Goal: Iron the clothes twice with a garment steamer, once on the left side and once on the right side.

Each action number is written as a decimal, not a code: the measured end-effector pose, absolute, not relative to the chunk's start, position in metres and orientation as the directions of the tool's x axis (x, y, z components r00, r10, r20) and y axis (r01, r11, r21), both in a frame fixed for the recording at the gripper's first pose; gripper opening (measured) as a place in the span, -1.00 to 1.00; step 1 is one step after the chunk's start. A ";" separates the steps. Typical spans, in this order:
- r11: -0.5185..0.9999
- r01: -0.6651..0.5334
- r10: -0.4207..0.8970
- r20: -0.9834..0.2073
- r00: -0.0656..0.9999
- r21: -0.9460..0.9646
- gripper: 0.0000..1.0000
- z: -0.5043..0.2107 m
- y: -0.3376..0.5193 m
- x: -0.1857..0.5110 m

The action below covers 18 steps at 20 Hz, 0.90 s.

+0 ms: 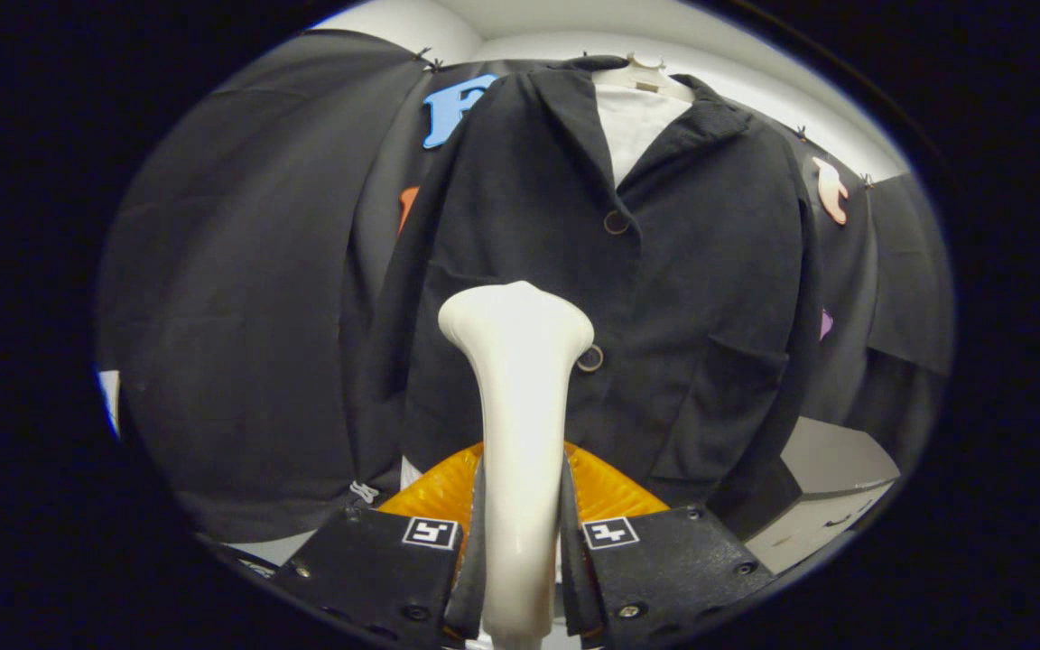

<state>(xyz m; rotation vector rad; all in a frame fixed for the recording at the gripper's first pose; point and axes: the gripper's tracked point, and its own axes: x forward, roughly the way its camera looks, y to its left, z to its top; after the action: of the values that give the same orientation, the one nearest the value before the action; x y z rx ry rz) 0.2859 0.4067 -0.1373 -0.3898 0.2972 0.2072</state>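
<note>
Two fingers of the gripper (520, 542) are clamped on the white handle of the garment steamer (517, 406), one pressing each side, so I'm carrying the tool upright with its flared head pointing at the work. That firm hold makes sense to me: the head has to stay square to the cloth while it travels.

Taking the black jacket (601, 298) as my landmark, the steamer head sits in front of its lower middle, just beside the lower button (589, 358) and a little to the side of the front opening. I can't tell whether the head is touching the fabric or hovering just off it. The upper button (616, 222) is well above the head, and the white hanger (642, 72) is at the jacket's collar, keeping the garment hanging flat and open to me, which is why it can be steamed without a board.

Below the jacket's hem, an orange ribbed thing (606, 492) peeks out behind my fingers, and a grey box (831, 478) sits near the jacket's lower corner. My guess is one side's pass is in hand.
</note>
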 end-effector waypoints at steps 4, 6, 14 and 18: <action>0.896 -0.283 0.130 -0.405 0.905 -0.343 -0.26 -0.179 0.401 0.278; 0.888 -0.294 0.127 -0.427 0.895 -0.352 -0.26 -0.192 0.397 0.277; 0.854 -0.369 0.120 -0.552 0.825 -0.367 -0.26 -0.253 0.369 0.260; 0.874 -0.350 0.096 -0.588 0.803 -0.335 -0.26 -0.270 0.349 0.235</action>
<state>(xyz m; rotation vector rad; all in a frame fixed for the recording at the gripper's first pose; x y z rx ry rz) 0.2355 0.3490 -0.2704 -0.4505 0.5948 0.2479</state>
